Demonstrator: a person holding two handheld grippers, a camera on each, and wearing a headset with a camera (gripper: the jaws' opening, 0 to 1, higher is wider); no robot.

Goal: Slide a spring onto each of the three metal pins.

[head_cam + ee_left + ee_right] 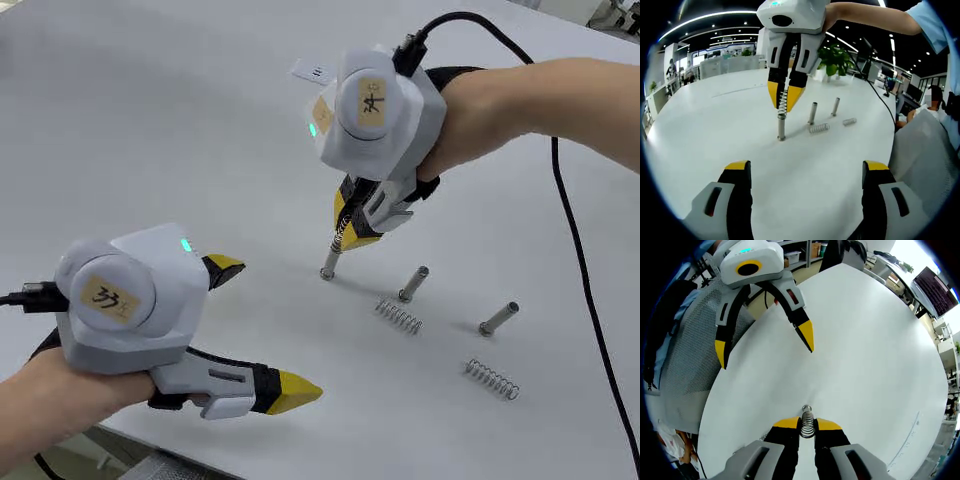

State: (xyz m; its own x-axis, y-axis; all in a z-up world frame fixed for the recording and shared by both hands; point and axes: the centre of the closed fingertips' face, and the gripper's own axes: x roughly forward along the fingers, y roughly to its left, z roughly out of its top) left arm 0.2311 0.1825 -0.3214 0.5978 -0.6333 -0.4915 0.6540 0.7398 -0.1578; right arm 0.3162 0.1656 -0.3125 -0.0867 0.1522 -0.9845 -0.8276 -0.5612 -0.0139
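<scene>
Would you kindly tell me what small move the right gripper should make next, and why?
Probably lower the right gripper straight down along the pin: its jaws are shut on the spring, whose lower end sits just at the upright pin's top, so a short descent should thread it on.

- The right gripper (807, 426) is hiding the spring's (807, 420) lower coils between its jaws.
- The spring is covering the metal pin (806, 408) below its tip.
- A black cable (588, 300) is running off the head view's lower right corner.
</scene>
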